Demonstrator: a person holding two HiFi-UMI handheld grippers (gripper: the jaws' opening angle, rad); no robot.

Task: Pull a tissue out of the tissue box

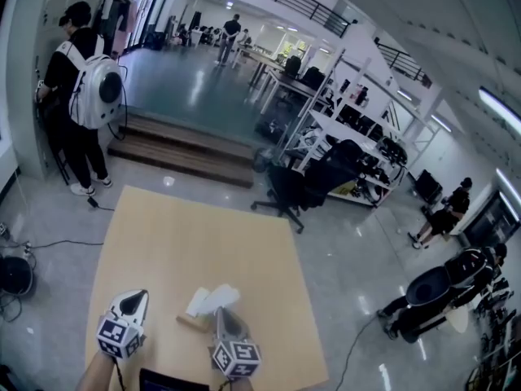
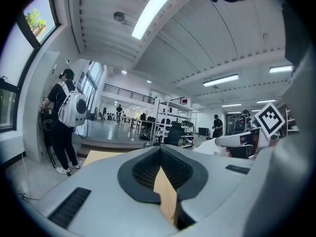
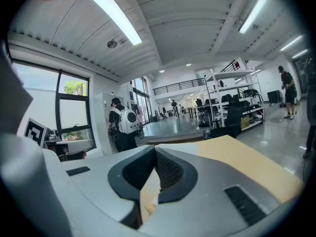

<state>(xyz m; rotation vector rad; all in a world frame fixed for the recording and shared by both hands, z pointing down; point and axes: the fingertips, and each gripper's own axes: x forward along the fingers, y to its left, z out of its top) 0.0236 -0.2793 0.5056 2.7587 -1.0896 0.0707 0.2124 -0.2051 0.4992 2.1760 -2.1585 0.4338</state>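
Wooden table (image 1: pixel 203 235) holds tissue box (image 1: pixel 194 322) just beyond right hand-held gripper (image 1: pixel 222 314), jaws together.

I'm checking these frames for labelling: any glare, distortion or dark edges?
Head view: strong fisheye bend, straight lines bow; the glossy floor shows white glare. Left gripper view: black corners, ceiling light strip blown white. Right gripper view: the same black corners, bright window at left.
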